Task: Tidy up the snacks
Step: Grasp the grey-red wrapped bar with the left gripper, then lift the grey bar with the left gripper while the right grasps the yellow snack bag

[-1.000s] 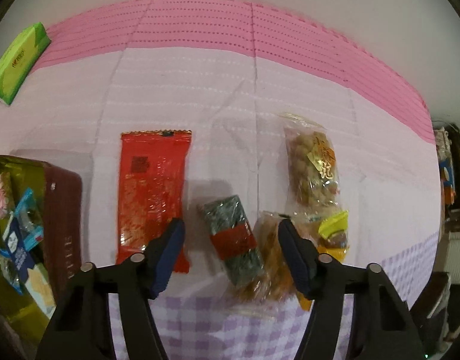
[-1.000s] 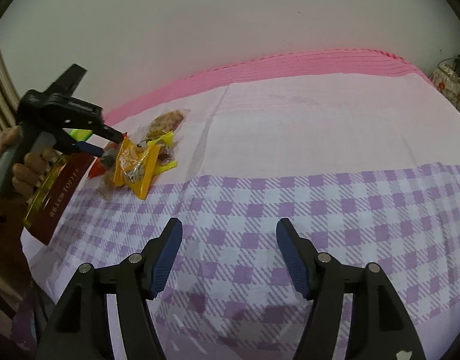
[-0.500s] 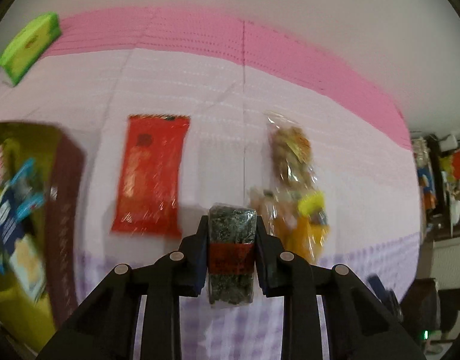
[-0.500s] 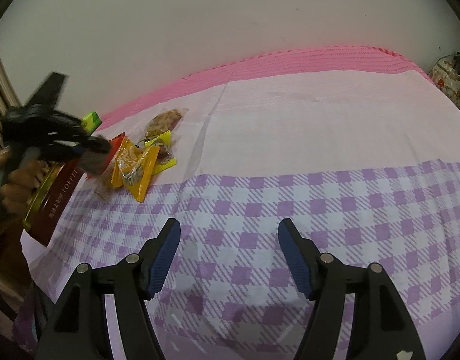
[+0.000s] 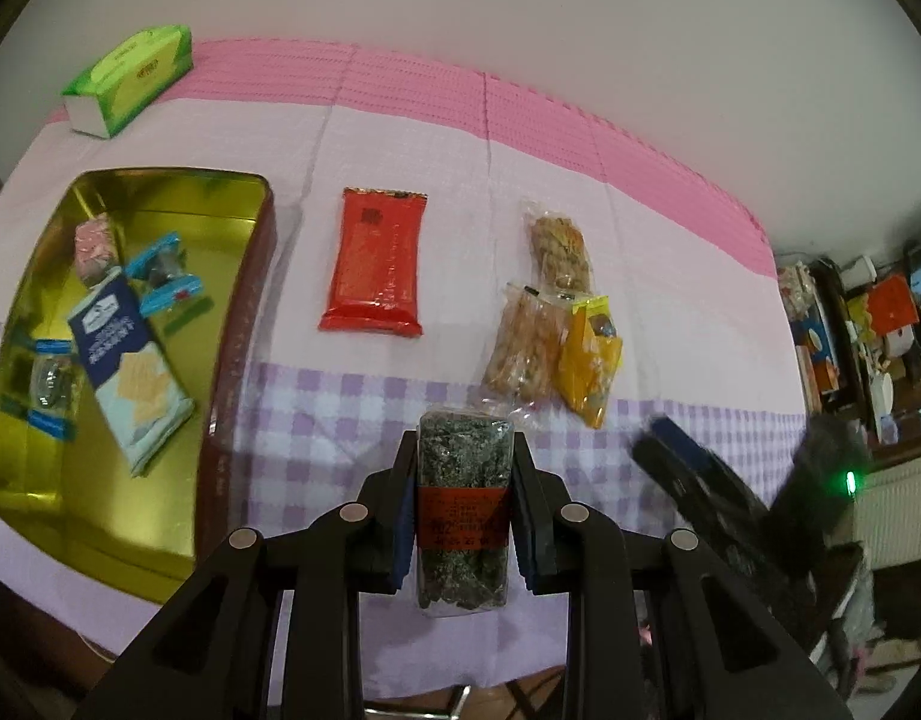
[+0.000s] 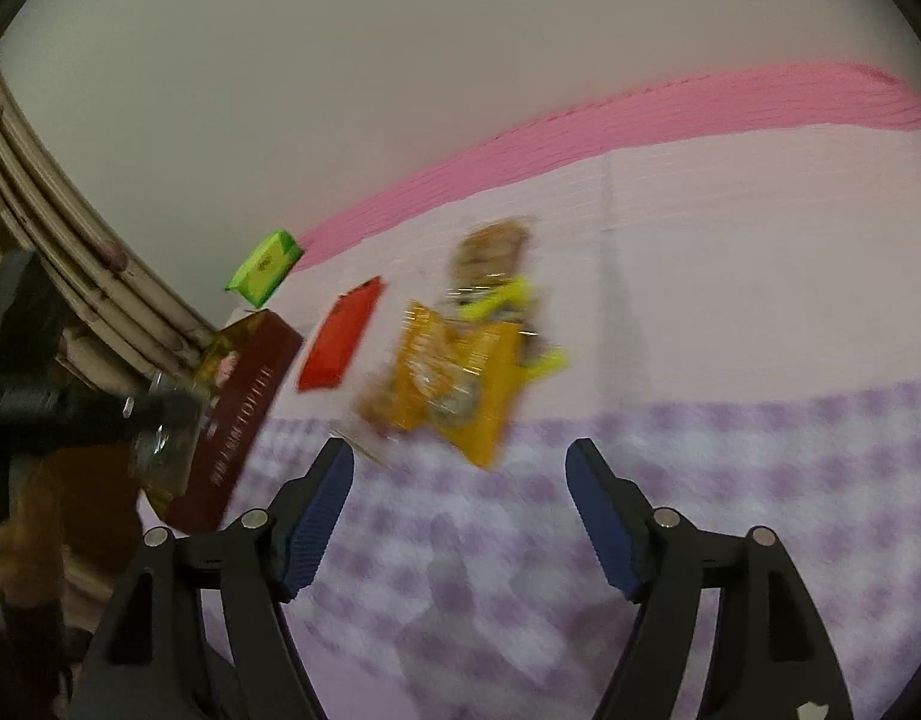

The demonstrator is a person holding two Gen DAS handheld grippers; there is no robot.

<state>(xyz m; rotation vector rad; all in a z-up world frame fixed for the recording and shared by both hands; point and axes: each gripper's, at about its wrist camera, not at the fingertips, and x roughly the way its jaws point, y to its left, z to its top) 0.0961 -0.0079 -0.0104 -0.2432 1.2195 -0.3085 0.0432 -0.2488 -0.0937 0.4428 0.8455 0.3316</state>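
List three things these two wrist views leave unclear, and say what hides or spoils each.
1. Print on the seaweed snack's red band: too small, left wrist view.
2. Yellow packet's label: motion blur, right wrist view.
3. Gold tin's near corner: hidden by the left gripper's frame, left wrist view.

Left gripper (image 5: 463, 510) clamped seaweed pack (image 5: 464, 498), lifted off tablecloth (image 5: 352, 402).
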